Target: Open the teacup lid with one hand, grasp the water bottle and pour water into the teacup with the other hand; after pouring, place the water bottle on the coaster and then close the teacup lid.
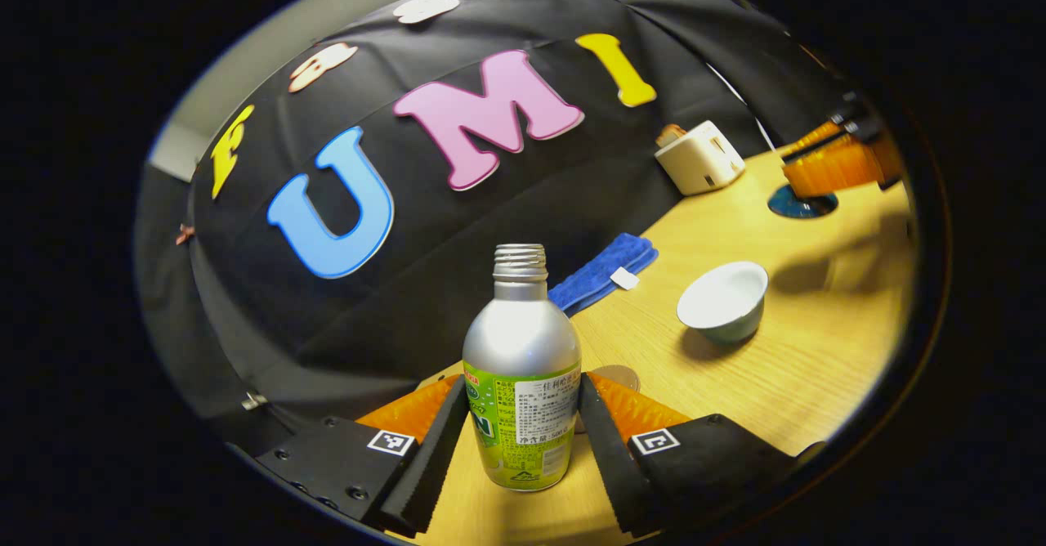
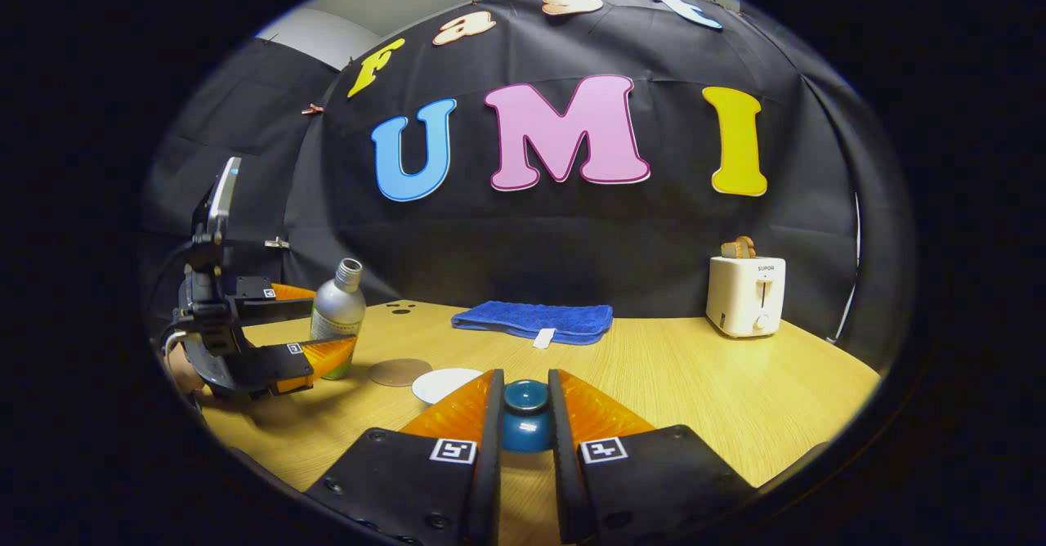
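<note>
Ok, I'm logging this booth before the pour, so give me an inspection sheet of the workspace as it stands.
Surface: wooden table, dry as far as can be seen.
Job's things: water bottle upright, uncapped; teacup open, looks empty; teacup lid held off the cup; coaster bare, beside the bottle.
Clutter: blue towel folded at the back; toaster with bread in it, back right.
Grippers: left gripper closed around the bottle's lower body; right gripper clamped on the lid.
Cables: dark lead hanging by the toaster, not clear.
Surroundings: black cloth wall behind the table.
</note>
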Motion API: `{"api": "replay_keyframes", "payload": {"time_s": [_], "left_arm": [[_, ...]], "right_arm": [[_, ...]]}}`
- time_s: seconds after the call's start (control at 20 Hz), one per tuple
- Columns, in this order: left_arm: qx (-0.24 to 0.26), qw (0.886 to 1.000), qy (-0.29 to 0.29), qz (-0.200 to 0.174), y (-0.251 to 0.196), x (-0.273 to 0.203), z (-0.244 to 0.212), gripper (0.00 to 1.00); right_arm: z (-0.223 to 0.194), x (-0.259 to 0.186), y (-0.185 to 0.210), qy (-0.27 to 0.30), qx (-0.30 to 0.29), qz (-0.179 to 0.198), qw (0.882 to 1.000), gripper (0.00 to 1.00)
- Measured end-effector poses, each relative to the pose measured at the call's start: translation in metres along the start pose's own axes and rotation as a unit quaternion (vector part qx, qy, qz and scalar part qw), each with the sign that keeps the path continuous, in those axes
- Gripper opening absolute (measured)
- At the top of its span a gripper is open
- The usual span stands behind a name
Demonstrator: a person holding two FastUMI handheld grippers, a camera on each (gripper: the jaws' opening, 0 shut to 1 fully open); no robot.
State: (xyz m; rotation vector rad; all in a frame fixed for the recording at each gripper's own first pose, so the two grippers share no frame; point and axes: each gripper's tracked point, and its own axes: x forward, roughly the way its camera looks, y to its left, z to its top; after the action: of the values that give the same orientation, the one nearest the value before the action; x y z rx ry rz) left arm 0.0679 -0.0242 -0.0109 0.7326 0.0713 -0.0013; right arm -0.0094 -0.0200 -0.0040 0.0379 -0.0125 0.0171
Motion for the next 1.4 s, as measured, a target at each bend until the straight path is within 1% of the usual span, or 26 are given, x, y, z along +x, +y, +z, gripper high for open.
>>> {"api": "replay_keyframes", "payload": {"time_s": [0.1, 0.15, 0.2, 0.3, 0.35, 0.45, 0.65, 0.8, 0.85, 1.0, 1.3, 1.4], "left_arm": [[0.055, 0.998, -0.004, 0.004, 0.003, 0.003, 0.01, 0.81], [0.091, 0.996, -0.007, 0.01, 0.004, 0.004, 0.016, 0.81], [0.134, 0.991, -0.012, 0.019, 0.006, 0.004, 0.02, 0.82], [0.222, 0.974, -0.021, 0.031, 0.007, 0.002, 0.026, 0.81], [0.256, 0.966, -0.026, 0.033, 0.004, 0.002, 0.03, 0.81], [0.302, 0.952, -0.035, 0.031, 0.0, 0.0, 0.036, 0.81], [0.356, 0.933, -0.044, 0.015, -0.005, 0.005, 0.04, 0.81], [0.408, 0.912, -0.045, 0.01, -0.01, 0.008, 0.044, 0.81], [0.42, 0.907, -0.043, 0.007, -0.01, 0.009, 0.043, 0.81], [0.445, 0.895, -0.034, -0.005, -0.011, 0.012, 0.039, 0.81], [0.502, 0.864, -0.032, -0.002, -0.012, 0.011, 0.036, 0.81], [0.511, 0.859, -0.03, -0.006, -0.011, 0.012, 0.034, 0.81]], "right_arm": [[0.001, -0.001, 0.0, 0.0, 0.0, 0.0, 1.0, 0.31], [0.001, -0.001, 0.0, 0.0, 0.0, 0.0, 1.0, 0.31], [0.001, -0.001, -0.001, -0.001, -0.001, 0.001, 1.0, 0.31], [0.001, -0.001, -0.01, -0.001, 0.0, -0.01, 1.0, 0.31], [0.001, -0.001, -0.016, -0.001, 0.0, -0.017, 1.0, 0.31], [0.001, -0.001, -0.025, -0.002, 0.0, -0.029, 1.0, 0.31], [0.001, -0.001, -0.029, -0.002, 0.0, -0.036, 0.999, 0.31], [0.001, -0.001, -0.029, -0.002, 0.0, -0.037, 0.999, 0.31], [0.001, -0.001, -0.029, -0.002, 0.0, -0.037, 0.999, 0.31], [0.002, -0.002, -0.029, -0.002, 0.001, -0.036, 0.999, 0.31], [0.002, -0.001, -0.028, -0.002, 0.001, -0.035, 0.999, 0.31], [0.002, -0.002, -0.029, -0.002, 0.001, -0.035, 0.999, 0.31]]}}
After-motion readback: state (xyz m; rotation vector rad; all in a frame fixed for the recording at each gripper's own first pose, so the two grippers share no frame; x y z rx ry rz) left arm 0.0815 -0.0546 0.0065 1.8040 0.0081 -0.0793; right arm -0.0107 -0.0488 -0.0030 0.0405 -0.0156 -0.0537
